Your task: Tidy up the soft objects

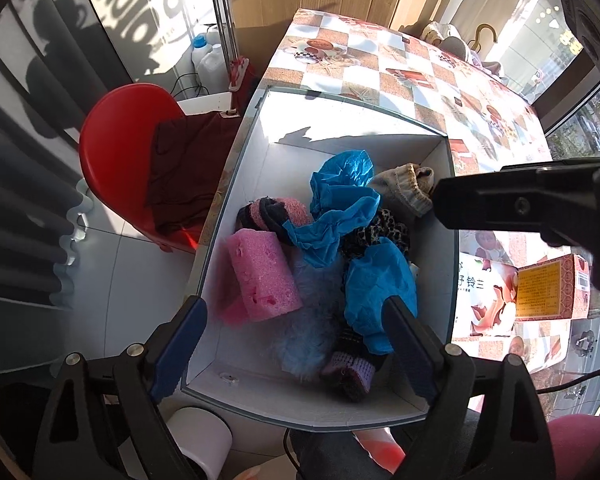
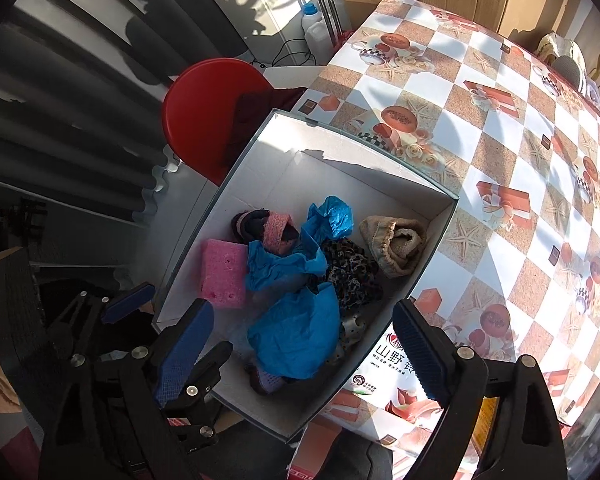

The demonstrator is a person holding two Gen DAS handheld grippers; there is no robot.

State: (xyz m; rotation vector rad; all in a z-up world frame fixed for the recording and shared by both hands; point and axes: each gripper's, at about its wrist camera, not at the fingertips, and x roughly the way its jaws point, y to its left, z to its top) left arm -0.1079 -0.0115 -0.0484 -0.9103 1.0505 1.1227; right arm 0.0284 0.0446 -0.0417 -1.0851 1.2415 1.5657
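Observation:
A white cardboard box (image 1: pixel 439 280) (image 2: pixel 427 240) at the table's edge holds soft things: a pink sponge (image 1: pixel 260 276) (image 2: pixel 224 276), crumpled blue plastic covers (image 1: pixel 339 208) (image 2: pixel 296 320), a beige knitted piece (image 1: pixel 407 188) (image 2: pixel 395 248), leopard-print fabric (image 1: pixel 379 236) (image 2: pixel 351 272), a pink-and-dark sock (image 1: pixel 272 212) (image 2: pixel 268 228) and a pale blue fluffy item (image 1: pixel 311 320). My left gripper (image 1: pixel 296 348) is open and empty over the box's near end. My right gripper (image 2: pixel 303 352) is open and empty above the box; its body shows in the left wrist view (image 1: pixel 531 204).
The table (image 2: pixel 499 128) has a checkered printed cloth. A red chair (image 1: pixel 116 152) with a dark red cloth (image 1: pixel 188 168) stands left of the box. A tissue pack (image 1: pixel 487 296) and an orange carton (image 1: pixel 551 292) lie right of the box. Bottles (image 1: pixel 208 56) stand on the floor.

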